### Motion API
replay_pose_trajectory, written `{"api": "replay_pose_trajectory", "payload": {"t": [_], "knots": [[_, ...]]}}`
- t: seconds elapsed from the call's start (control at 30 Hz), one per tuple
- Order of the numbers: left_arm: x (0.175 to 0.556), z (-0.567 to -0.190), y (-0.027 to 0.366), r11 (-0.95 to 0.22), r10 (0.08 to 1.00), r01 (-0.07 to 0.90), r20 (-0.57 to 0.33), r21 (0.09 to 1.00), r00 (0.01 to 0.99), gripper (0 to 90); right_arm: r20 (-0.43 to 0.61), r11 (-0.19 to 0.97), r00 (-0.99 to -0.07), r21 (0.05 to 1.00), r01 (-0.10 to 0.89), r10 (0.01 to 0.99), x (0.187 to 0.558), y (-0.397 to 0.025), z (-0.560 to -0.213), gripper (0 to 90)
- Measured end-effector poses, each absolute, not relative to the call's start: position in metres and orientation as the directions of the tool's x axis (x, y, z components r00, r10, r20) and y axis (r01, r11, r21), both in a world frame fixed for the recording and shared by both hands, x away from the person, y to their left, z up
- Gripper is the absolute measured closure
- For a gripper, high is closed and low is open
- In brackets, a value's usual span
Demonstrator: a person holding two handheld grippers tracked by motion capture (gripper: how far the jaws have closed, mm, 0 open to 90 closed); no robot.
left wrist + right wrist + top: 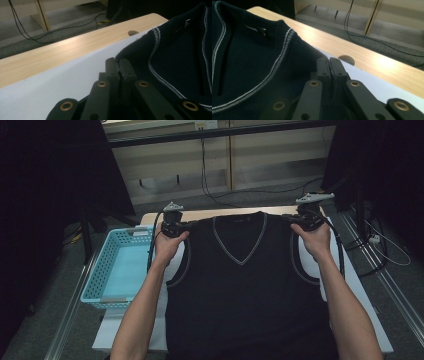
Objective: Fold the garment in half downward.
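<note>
- Basically: dark V-neck vest (245, 290) lies flat, front up, on the white-covered worktop (357, 292); collar at the far end, hem at the near edge by the person.
- Left gripper (189, 226) is pinched tight on the vest's left shoulder corner; in the left gripper view the jaws meet on the knit edge (120, 60), no gap.
- Right gripper (294, 220) is clamped the same way on the right shoulder corner; right gripper view shows jaws pressed together at the fabric edge (329, 61).
- Key relation: vest's long axis runs from the grippers back toward the person, so all the cloth lies on the near side of both grippers. Shoulder line runs across, grippers well apart, one per corner, roughly level.
- Neither hand is nearer; the hold is symmetric. Likely next: lift or fold the shoulders toward the hem, both hands together.
- Edges: bare wood strip (62, 53) of the worktop just beyond the shoulders, then a drop-off; little room forward.
- Open room: toward the person over the vest body; narrow white margins either side.
- Blue basket (117, 265) sits beside the worktop on the left, close to the left forearm; sideways swing there is tight.
- Hem appears to reach or hang off the near edge; cannot tell which.
</note>
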State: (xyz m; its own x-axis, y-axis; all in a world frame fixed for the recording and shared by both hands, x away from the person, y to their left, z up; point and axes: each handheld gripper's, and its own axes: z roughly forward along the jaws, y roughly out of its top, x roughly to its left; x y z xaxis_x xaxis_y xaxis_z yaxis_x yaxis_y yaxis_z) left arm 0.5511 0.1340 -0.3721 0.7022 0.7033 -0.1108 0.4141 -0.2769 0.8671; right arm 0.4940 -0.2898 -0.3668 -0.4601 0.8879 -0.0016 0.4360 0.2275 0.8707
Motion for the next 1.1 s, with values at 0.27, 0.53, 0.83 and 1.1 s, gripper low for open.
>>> {"api": "replay_pose_trajectory", "payload": {"t": [0.27,0.53,0.83,1.1], "knots": [[0.556,-0.353,0.134,-0.275,0.698,0.382,-0.09,0.882,0.71,87.4,0.012,0.196,-0.448,0.888,0.415,0.894,0.501,-0.291,-0.359,87.4],[0.556,-0.339,0.135,-0.258,0.702,0.359,-0.081,0.897,0.707,87.5,0.004,0.191,-0.45,0.902,0.387,0.893,0.502,-0.292,-0.343,87.5],[0.56,-0.322,0.135,-0.242,0.704,0.336,-0.074,0.91,0.706,87.5,-0.015,0.186,-0.437,0.918,0.351,0.899,0.502,-0.291,-0.325,87.5],[0.564,-0.315,0.133,-0.22,0.711,0.322,-0.074,0.921,0.699,87.6,-0.041,0.192,-0.424,0.927,0.321,0.905,0.503,-0.292,-0.305,87.6]]}}
